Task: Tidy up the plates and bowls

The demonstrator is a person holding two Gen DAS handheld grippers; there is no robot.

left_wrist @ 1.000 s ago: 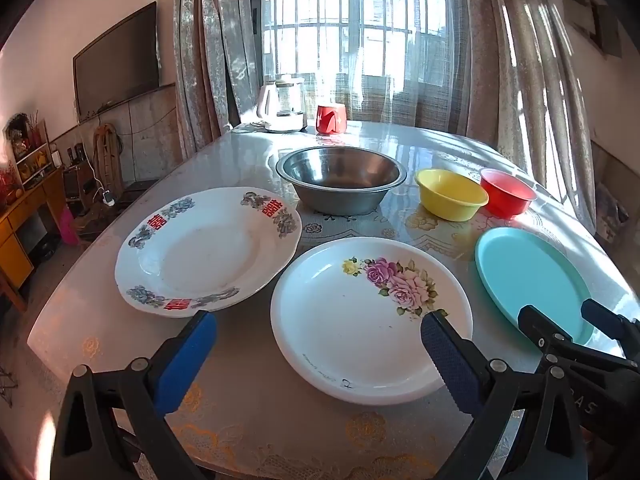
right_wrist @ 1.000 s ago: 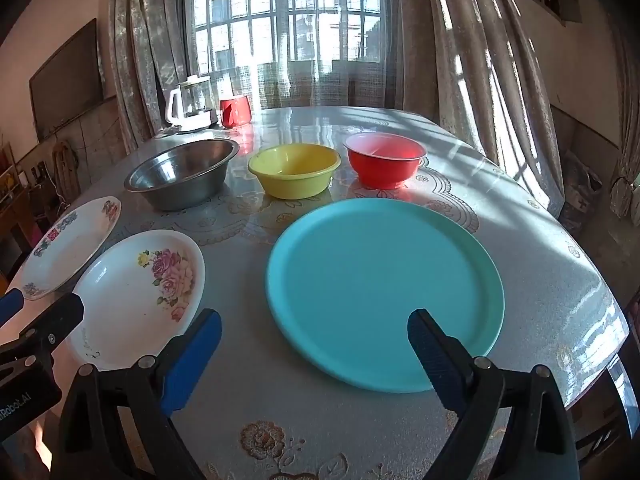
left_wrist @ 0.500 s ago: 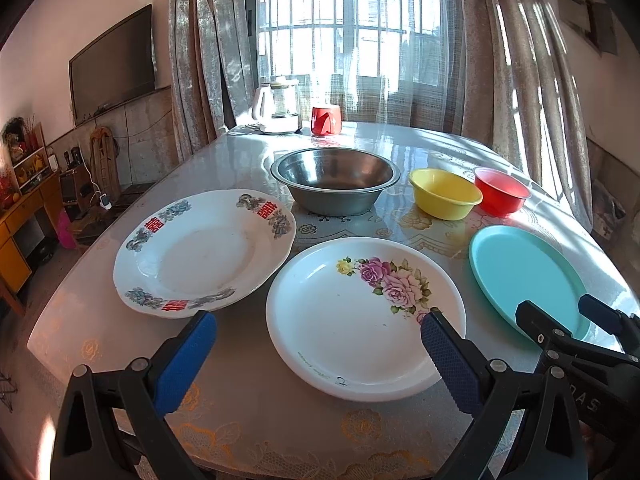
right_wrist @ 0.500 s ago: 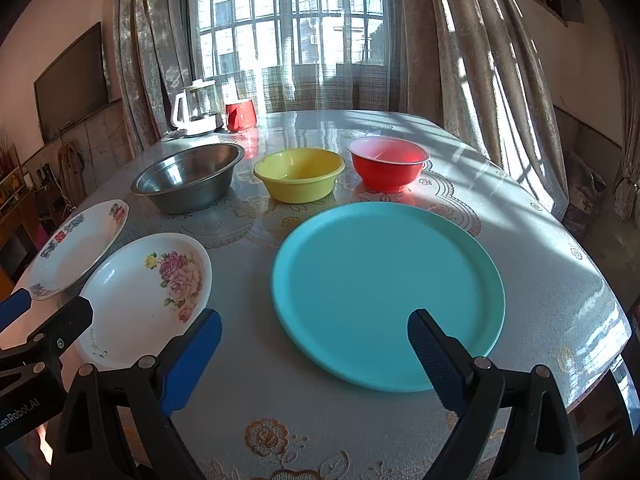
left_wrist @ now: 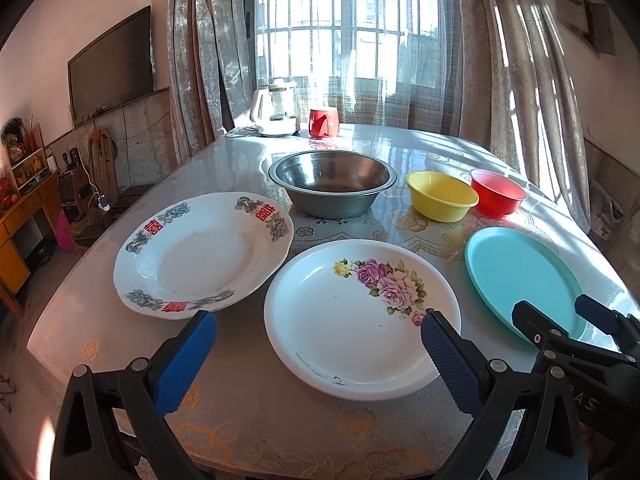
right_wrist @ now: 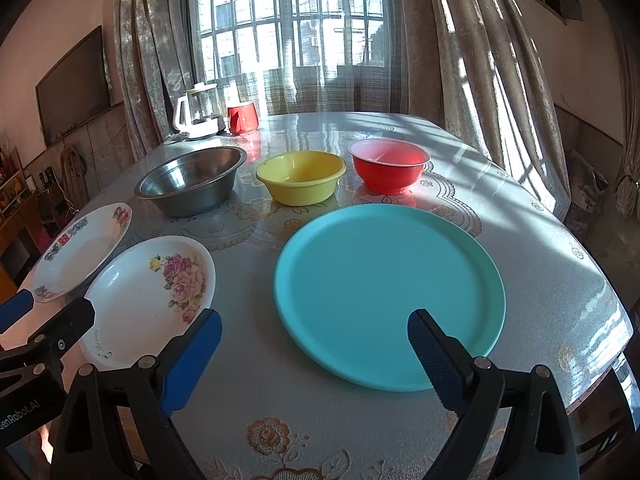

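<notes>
Table [right_wrist: 540, 264]: fills the lower two thirds of both views, covered in a shiny patterned cloth, sunlit at right.
Teal plate [right_wrist: 390, 294]: lower centre of the right wrist view, flat on the cloth; at the right edge of the left wrist view [left_wrist: 520, 276].
Red-lettered plate [left_wrist: 202, 254]: centre left of the left wrist view, its rim just beside the flower plate.
Flower plate [left_wrist: 360, 316]: lower centre of the left wrist view, roses on its upper right side.
Steel bowl [left_wrist: 332, 184]: middle of the left wrist view, behind the two white plates.
Yellow bowl [right_wrist: 301, 177]: centre of the right wrist view — between the steel bowl and the red bowl [right_wrist: 388, 170].
Kettle [left_wrist: 276, 110] and red cup [left_wrist: 323, 122]: upper centre, side by side at the far edge.
Left gripper [left_wrist: 318, 338]: jaws spread wide, holding nothing, blue pads over the near rim of the flower plate.
Right gripper [right_wrist: 314, 334]: wide apart too — empty, above the near edge of the teal plate.
</notes>
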